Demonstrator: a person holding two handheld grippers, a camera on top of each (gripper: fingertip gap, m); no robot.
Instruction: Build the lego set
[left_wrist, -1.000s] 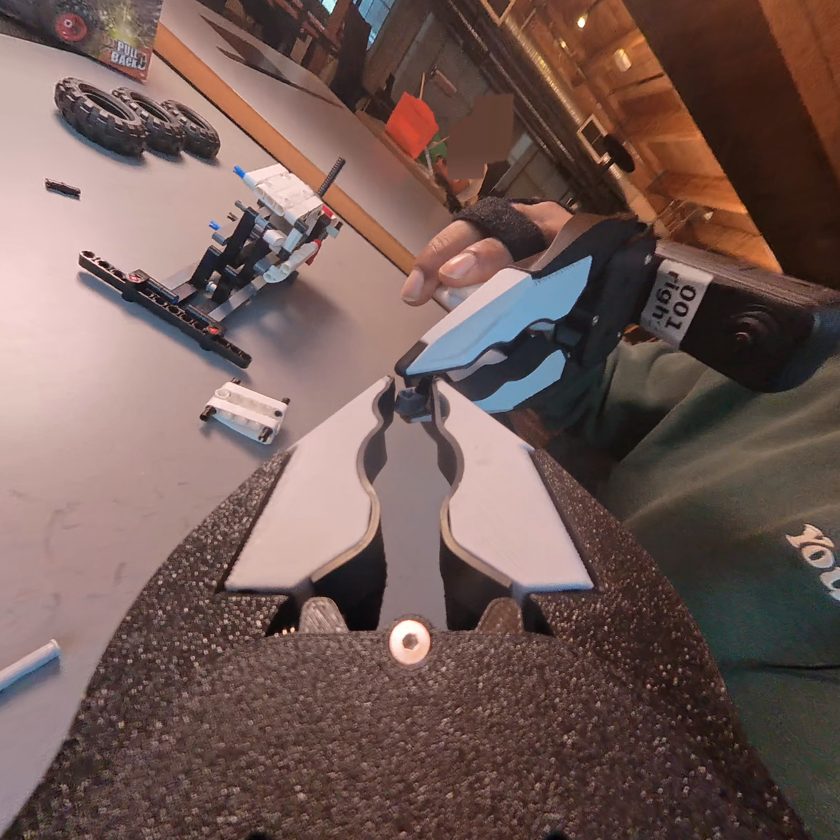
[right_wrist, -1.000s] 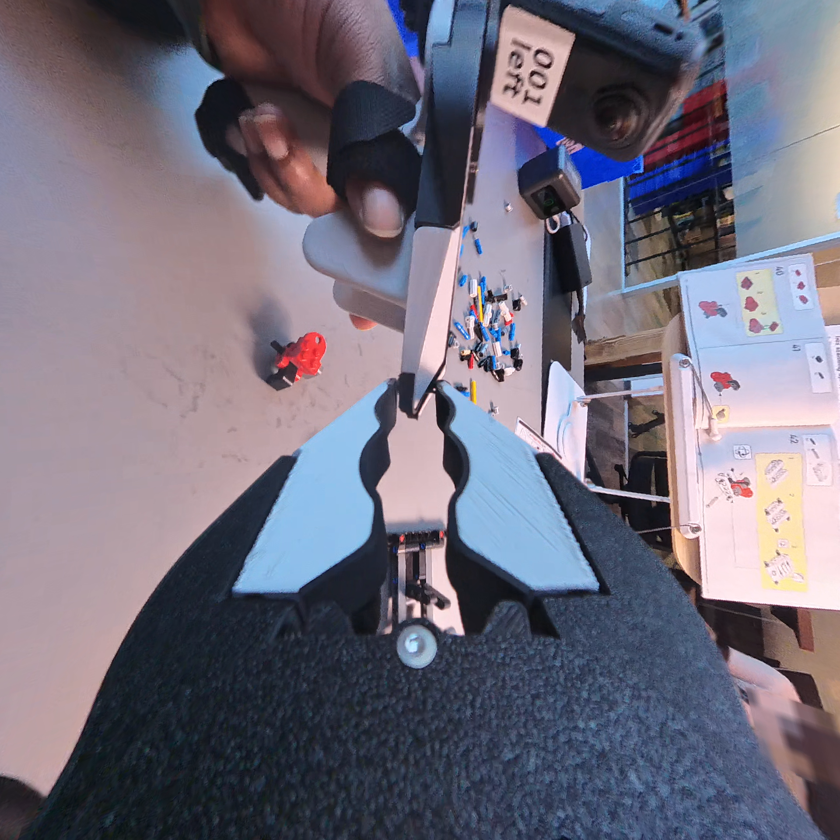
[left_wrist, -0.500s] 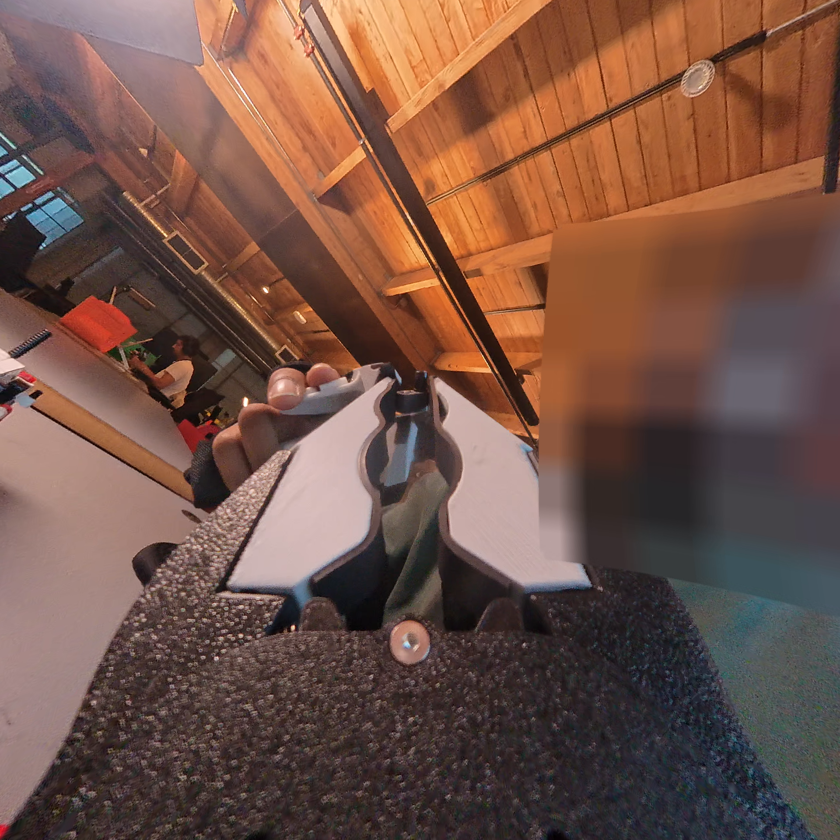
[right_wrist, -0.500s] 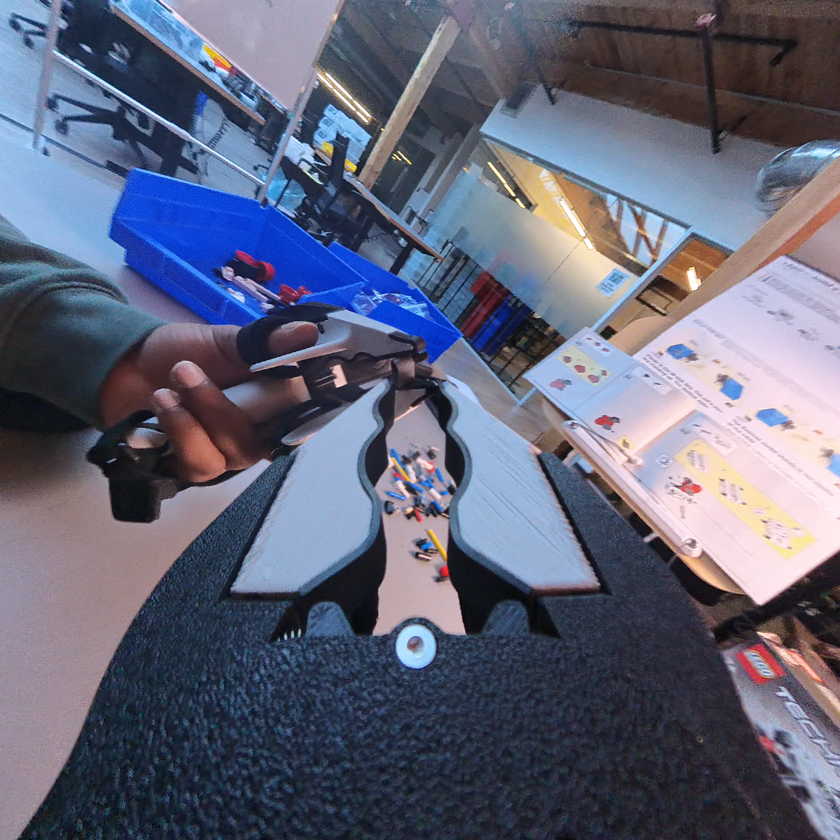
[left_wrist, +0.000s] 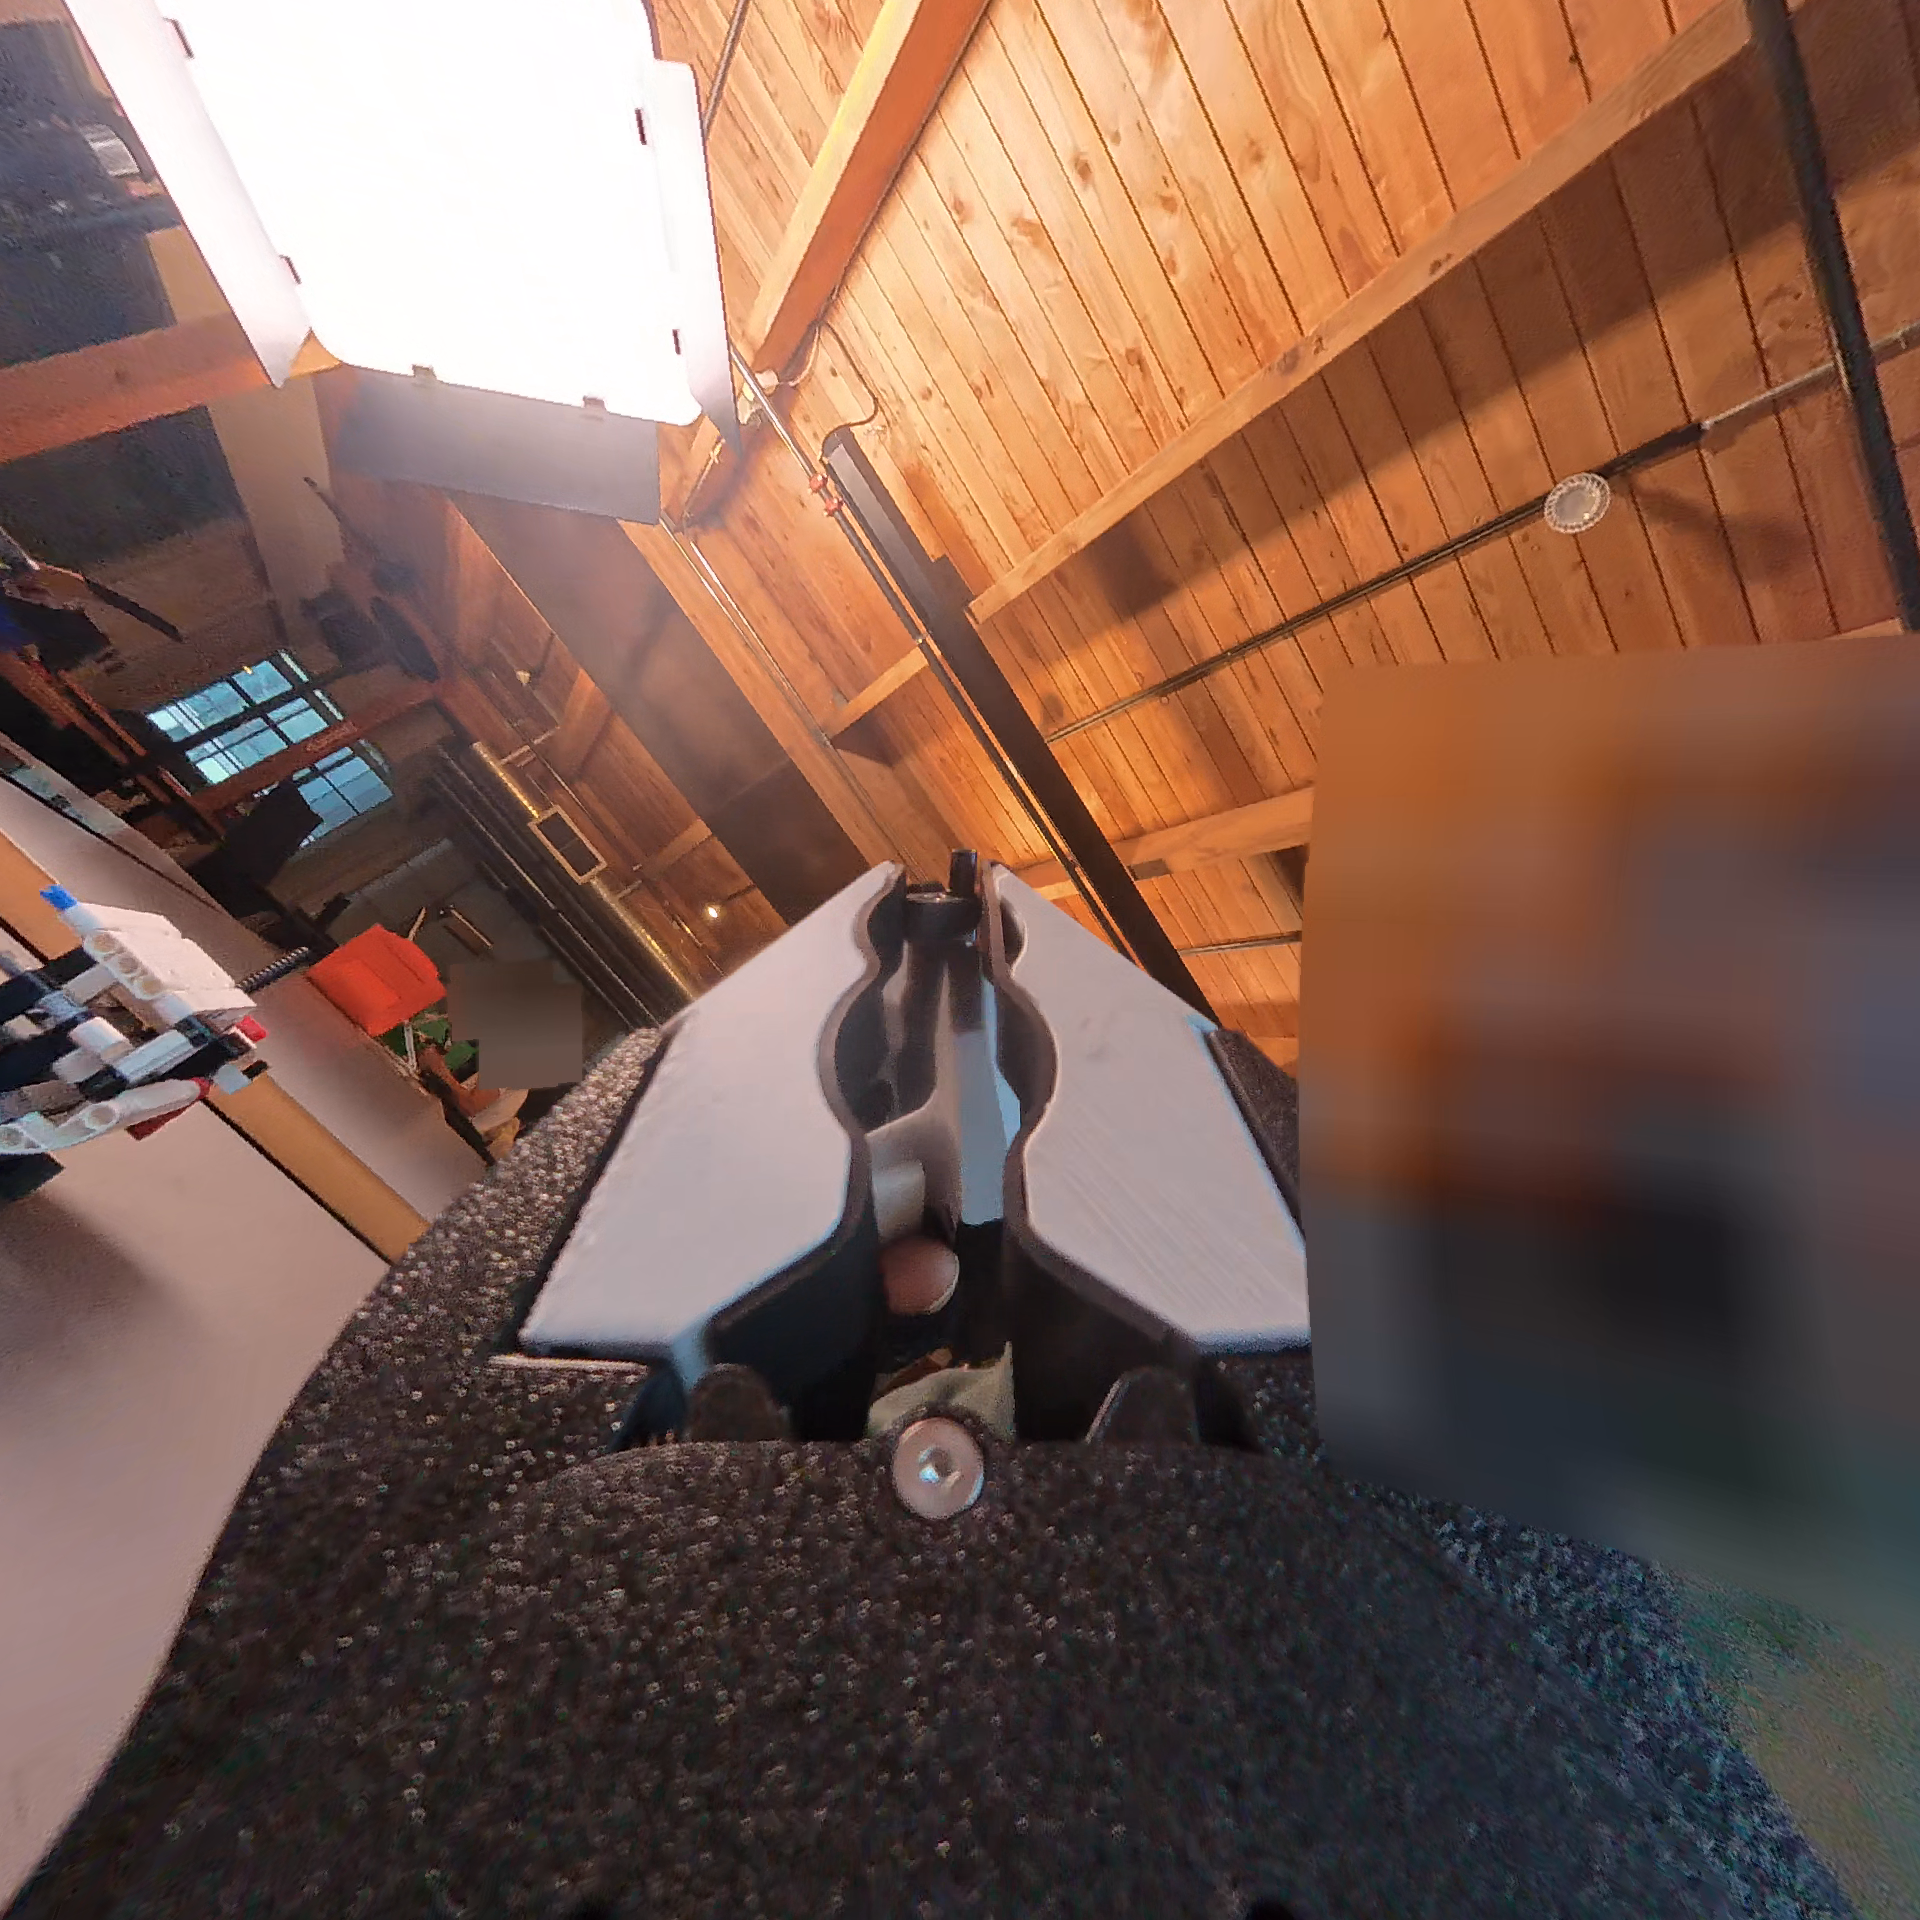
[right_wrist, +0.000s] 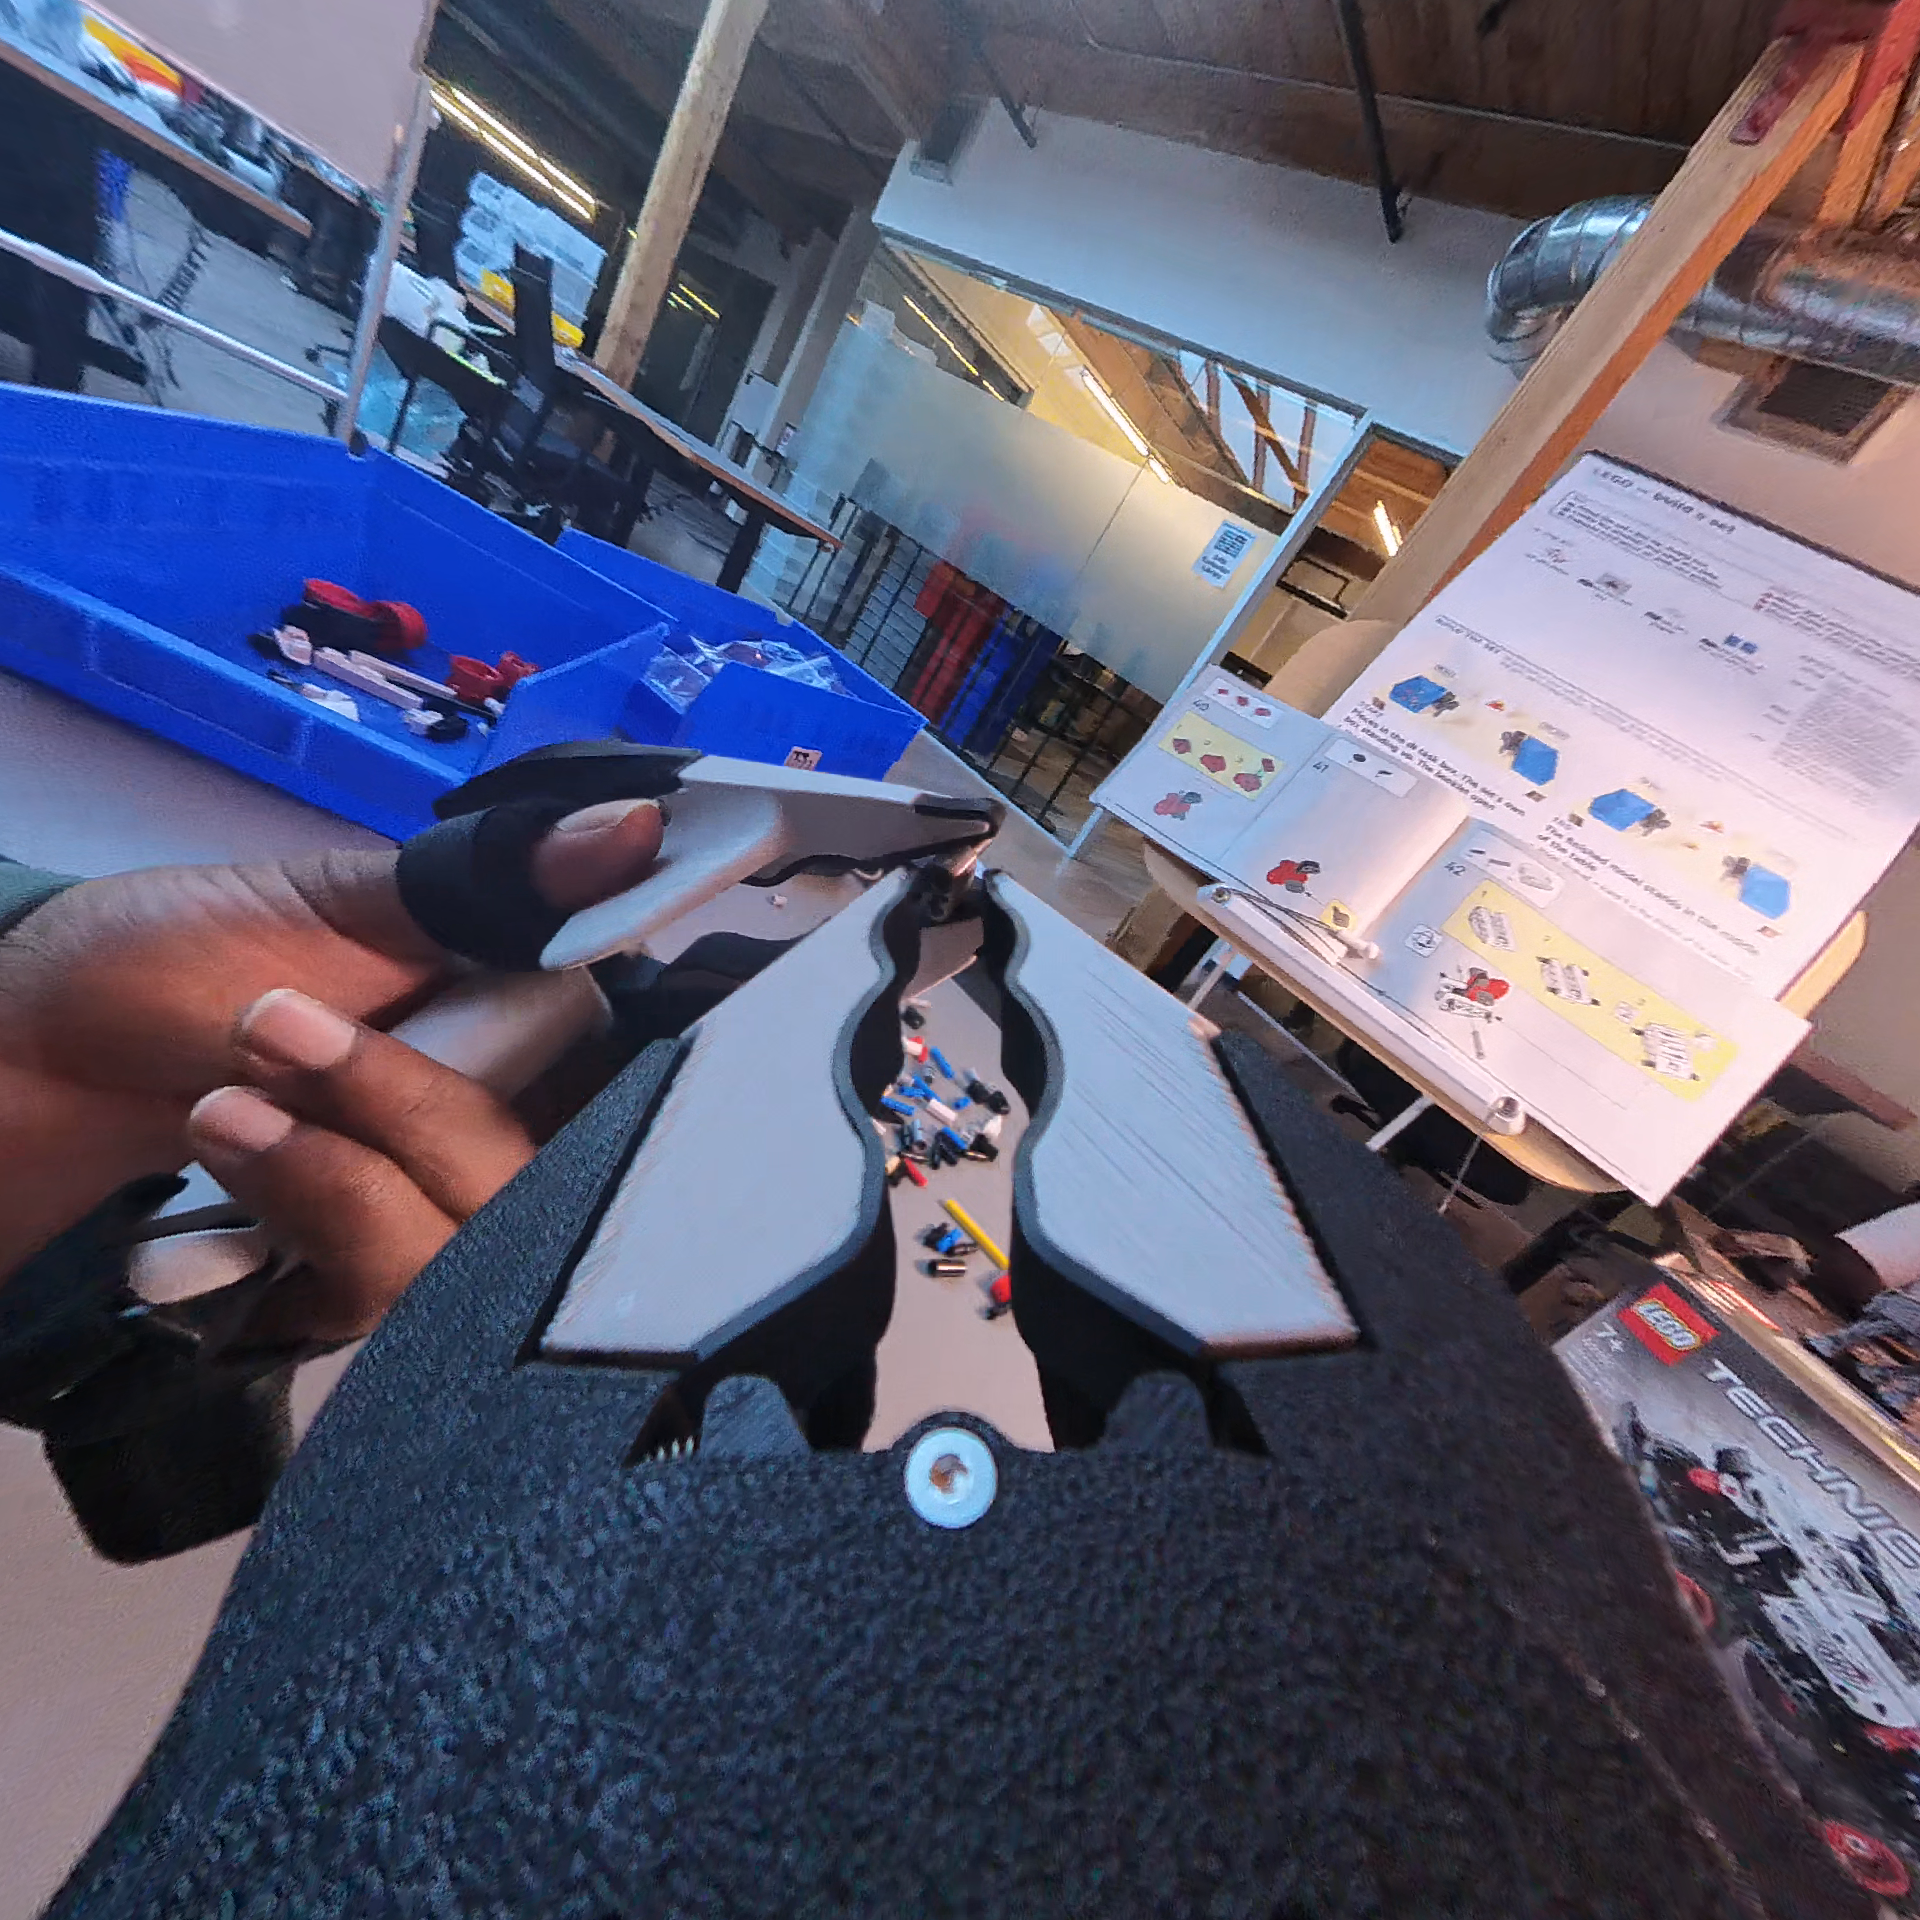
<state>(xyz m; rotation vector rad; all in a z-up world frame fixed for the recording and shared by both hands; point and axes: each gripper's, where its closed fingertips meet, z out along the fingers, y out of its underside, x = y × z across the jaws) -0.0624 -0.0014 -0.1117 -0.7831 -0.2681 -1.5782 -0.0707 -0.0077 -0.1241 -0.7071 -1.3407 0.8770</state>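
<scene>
Both grippers are raised off the table and meet tip to tip. My left gripper (left_wrist: 940, 888) is shut on a small dark piece (left_wrist: 932, 914). In the right wrist view the left gripper (right_wrist: 971, 821) comes in from the left, held by a hand (right_wrist: 260, 1039). My right gripper (right_wrist: 951, 883) is closed narrowly on the same small dark piece (right_wrist: 940, 883) right at the left gripper's tip. One right finger (left_wrist: 977, 1091) shows edge-on through the left gripper's gap. The partly built white and black model (left_wrist: 114, 1018) stands on the table at far left.
A pile of small loose pieces (right_wrist: 935, 1122) lies on the table beyond my right gripper. Blue bins (right_wrist: 156, 540) with red and white parts stand at the left. An instruction booklet on a stand (right_wrist: 1507, 883) and the set's box (right_wrist: 1766, 1507) are at the right.
Both grippers have lifted from the table and tilted upward, staying tip to tip. The right gripper's fingertips have drawn closer together around the small piece.
</scene>
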